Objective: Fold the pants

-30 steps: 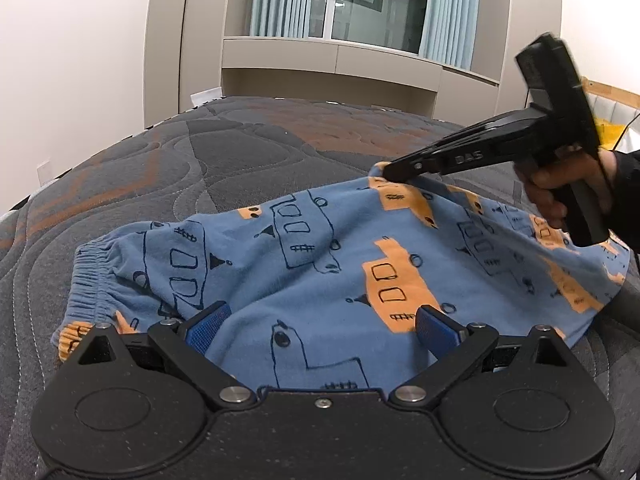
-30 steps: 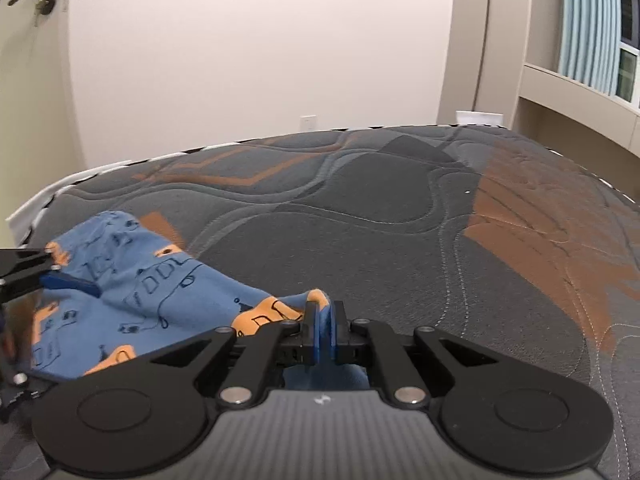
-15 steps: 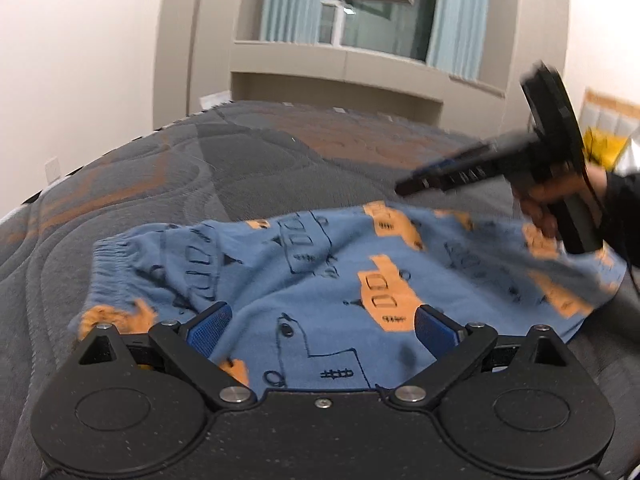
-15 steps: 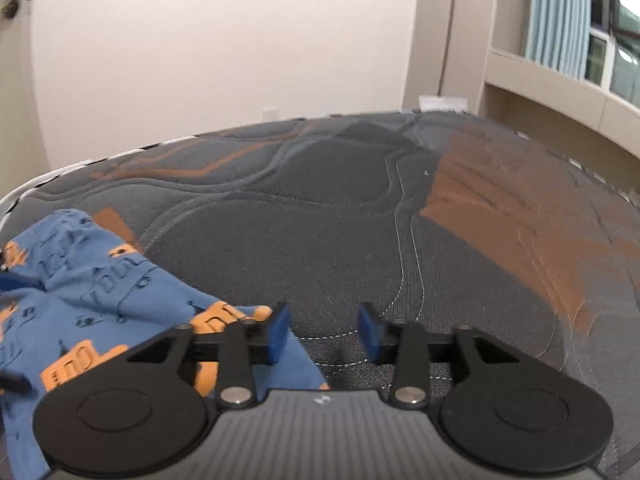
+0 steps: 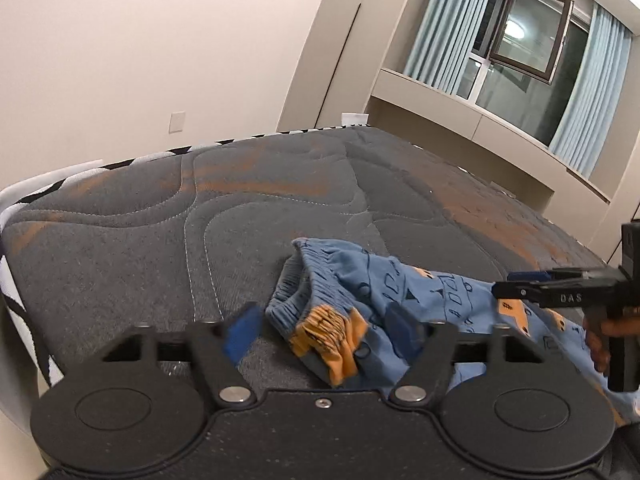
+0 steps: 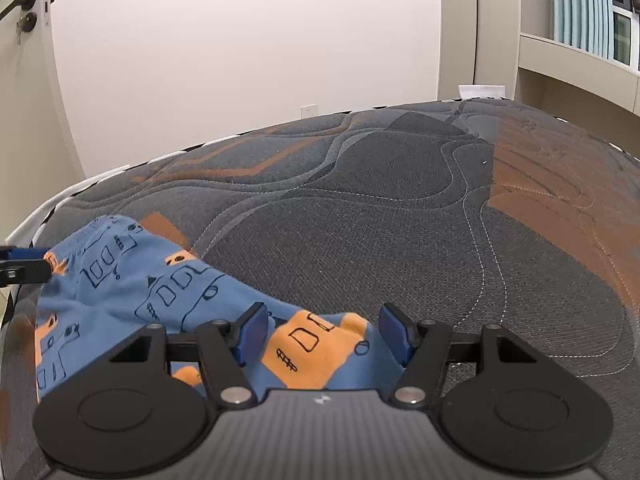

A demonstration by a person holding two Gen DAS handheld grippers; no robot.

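Observation:
Blue pants (image 5: 400, 276) with orange and outlined truck prints lie crumpled on the grey mattress (image 5: 280, 216). My left gripper (image 5: 322, 330) is at their gathered waistband (image 5: 316, 280). Its jaws are closing with the bunched waistband corner between them, and the left pad (image 5: 242, 332) stands off the cloth. My right gripper (image 6: 323, 330) hovers over the other end of the pants (image 6: 120, 272), jaws opening above an orange patch and gripping nothing. From the left wrist view the right gripper (image 5: 506, 286) reaches in over the cloth. The left gripper (image 6: 36, 263) pokes in at the right wrist view's left edge.
The quilted mattress (image 6: 400, 240) stretches far beyond the pants, with orange patches on it. Its patterned edge (image 5: 24, 216) runs close on the left. A hand (image 5: 600, 332) holds the right gripper's handle. Walls, a door (image 6: 24, 80) and a curtained window (image 5: 520, 40) surround the bed.
My left gripper swung to the waistband end, rolled, and narrowed its jaws around the bunched corner. My right gripper let go of the pants edge and opened; the cloth dropped flat.

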